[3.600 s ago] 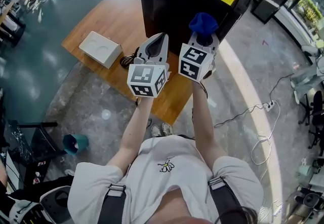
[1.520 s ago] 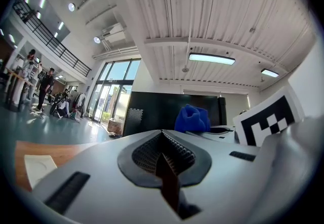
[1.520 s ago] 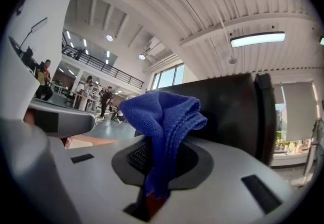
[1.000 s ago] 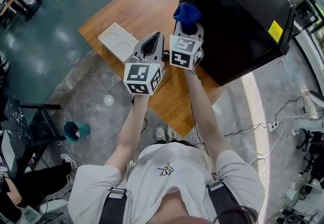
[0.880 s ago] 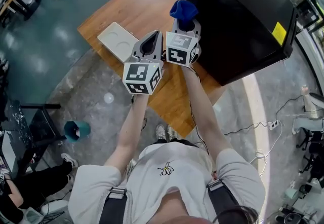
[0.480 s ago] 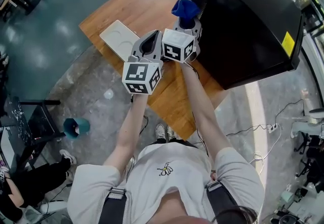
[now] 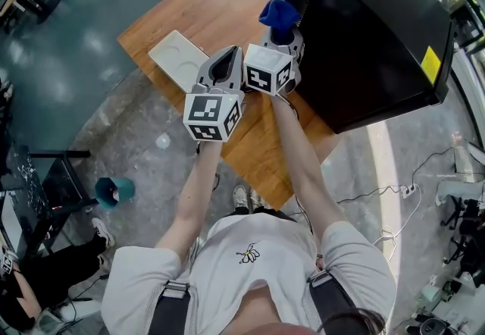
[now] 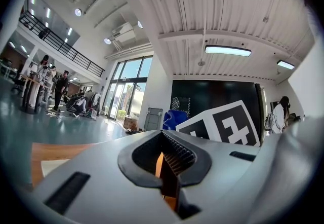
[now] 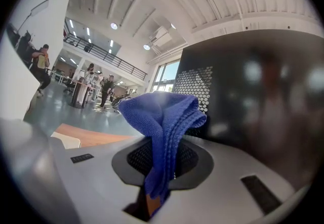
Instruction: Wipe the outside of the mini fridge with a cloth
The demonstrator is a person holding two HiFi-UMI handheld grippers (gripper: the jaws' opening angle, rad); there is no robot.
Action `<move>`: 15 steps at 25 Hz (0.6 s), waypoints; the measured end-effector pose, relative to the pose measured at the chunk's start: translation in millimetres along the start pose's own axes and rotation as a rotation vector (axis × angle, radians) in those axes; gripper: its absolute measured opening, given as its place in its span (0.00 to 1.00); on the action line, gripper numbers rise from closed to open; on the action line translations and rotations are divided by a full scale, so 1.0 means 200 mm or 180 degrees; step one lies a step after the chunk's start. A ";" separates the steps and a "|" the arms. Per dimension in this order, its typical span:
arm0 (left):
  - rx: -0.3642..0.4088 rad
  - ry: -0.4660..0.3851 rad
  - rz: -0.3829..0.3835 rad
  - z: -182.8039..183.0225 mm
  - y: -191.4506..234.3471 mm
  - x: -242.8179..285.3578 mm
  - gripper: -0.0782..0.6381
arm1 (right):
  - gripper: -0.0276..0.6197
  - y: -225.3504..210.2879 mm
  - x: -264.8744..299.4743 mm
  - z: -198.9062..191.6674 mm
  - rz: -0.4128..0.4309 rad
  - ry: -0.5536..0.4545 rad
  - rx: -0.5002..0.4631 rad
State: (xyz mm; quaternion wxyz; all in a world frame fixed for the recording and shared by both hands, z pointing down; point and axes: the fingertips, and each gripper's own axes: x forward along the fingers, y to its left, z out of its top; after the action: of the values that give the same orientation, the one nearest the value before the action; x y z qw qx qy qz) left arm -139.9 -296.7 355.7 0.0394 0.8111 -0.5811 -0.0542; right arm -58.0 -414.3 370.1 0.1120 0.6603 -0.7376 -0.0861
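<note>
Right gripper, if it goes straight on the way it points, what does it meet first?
Probably the mini fridge's black side by the honeycomb vent, with the blue cloth touching first; depth is unclear.

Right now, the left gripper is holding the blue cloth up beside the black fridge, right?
No, it's the right gripper, not the left: the right gripper view shows its jaws shut on the blue cloth beside the black fridge. The left gripper holds nothing.

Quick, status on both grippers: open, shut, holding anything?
Left gripper: shut, nothing between the jaws.
Right gripper: shut on the blue cloth.
</note>
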 end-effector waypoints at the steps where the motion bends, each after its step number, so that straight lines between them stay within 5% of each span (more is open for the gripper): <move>1: 0.0003 0.0002 -0.0003 0.00 0.00 0.00 0.12 | 0.15 -0.01 -0.01 -0.01 -0.0014 0.0009 0.0014; 15: 0.0004 0.0028 -0.0123 -0.02 -0.20 -0.05 0.12 | 0.15 -0.27 -0.27 -0.09 -0.0265 0.0071 0.0009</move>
State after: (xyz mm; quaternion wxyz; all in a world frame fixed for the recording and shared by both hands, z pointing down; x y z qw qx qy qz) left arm -104.3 -273.9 355.9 0.0404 0.8224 -0.5652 -0.0510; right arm 3.4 -366.2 369.6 0.1157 0.6916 -0.7082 -0.0823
